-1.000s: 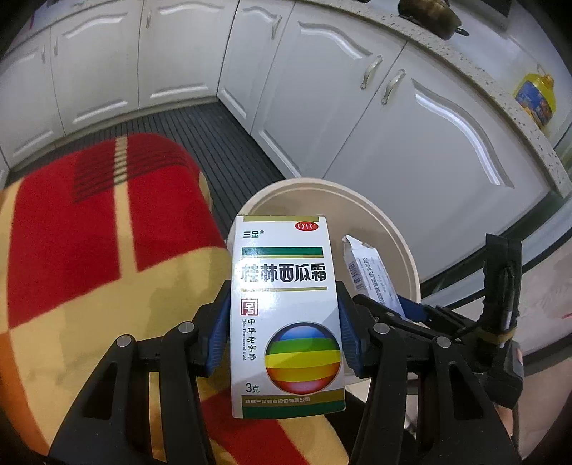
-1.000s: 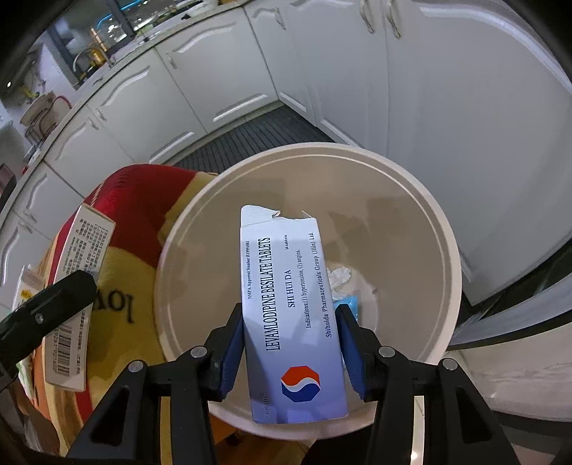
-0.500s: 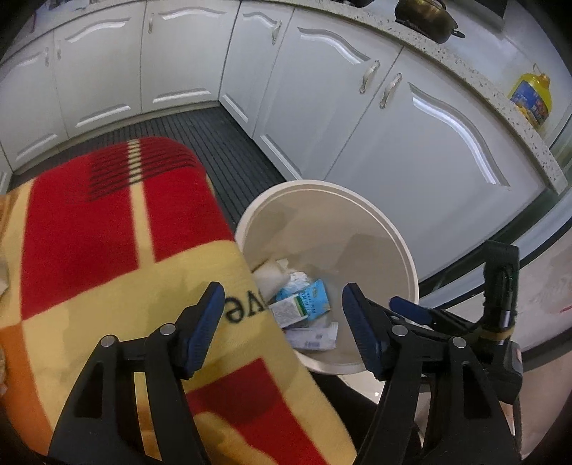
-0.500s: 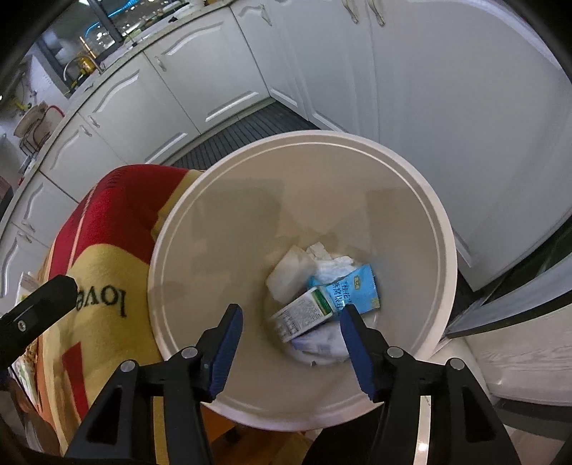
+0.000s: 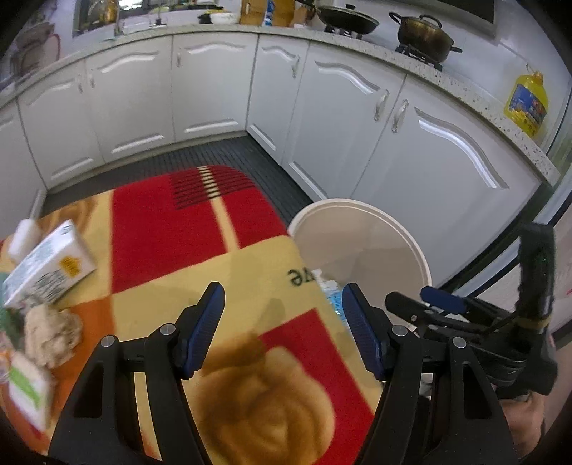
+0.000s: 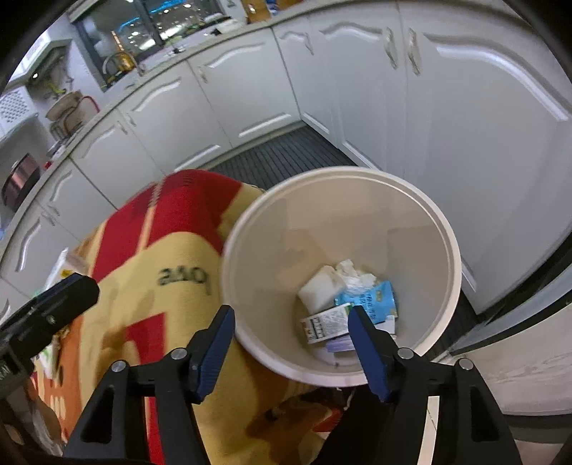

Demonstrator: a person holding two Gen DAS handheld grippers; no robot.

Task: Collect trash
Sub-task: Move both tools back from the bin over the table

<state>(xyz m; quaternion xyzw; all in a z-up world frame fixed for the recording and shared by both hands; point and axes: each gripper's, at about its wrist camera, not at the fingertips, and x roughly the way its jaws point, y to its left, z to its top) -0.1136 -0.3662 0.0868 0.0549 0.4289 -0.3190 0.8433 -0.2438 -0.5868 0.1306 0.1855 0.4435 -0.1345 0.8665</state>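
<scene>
Kitchen corner: white cabinets (image 5: 214, 96) run along two walls under a speckled counter (image 5: 475, 103), with dark ribbed flooring (image 5: 228, 157) at their foot. On the counter, a brass pot (image 5: 423, 35), a dark pan (image 5: 346, 19) and a yellow oil bottle (image 5: 527, 103).

My table (image 5: 186, 229) is covered by a red, yellow and orange cloth with a rounded far edge; its right edge passes just beside, and partly over, the rim of the cream waste bin (image 6: 448, 229). The bin stands on the floor between table and cabinets, close to both; open floor lies only beyond the table's far end.

Bin contents, at the bottom: a white block (image 6: 320, 289), crumpled white paper (image 6: 352, 273), a light-blue packet (image 6: 371, 297), a small white carton (image 6: 323, 323) with green print, and a pale lilac box (image 6: 338, 345) beneath.

Trash on the table, left edge: a white carton (image 5: 46, 268) lying flat, a crumpled beige wad (image 5: 52, 334) just beside it, and a blurred white-and-green box (image 5: 26, 390).

My left fingers (image 5: 282, 327) are apart with nothing between them, over the cloth near the table's right edge. My right fingers (image 6: 291, 352) have just been opening, nothing between them, over the bin's near rim. Each appears at the edge of the other's view.
</scene>
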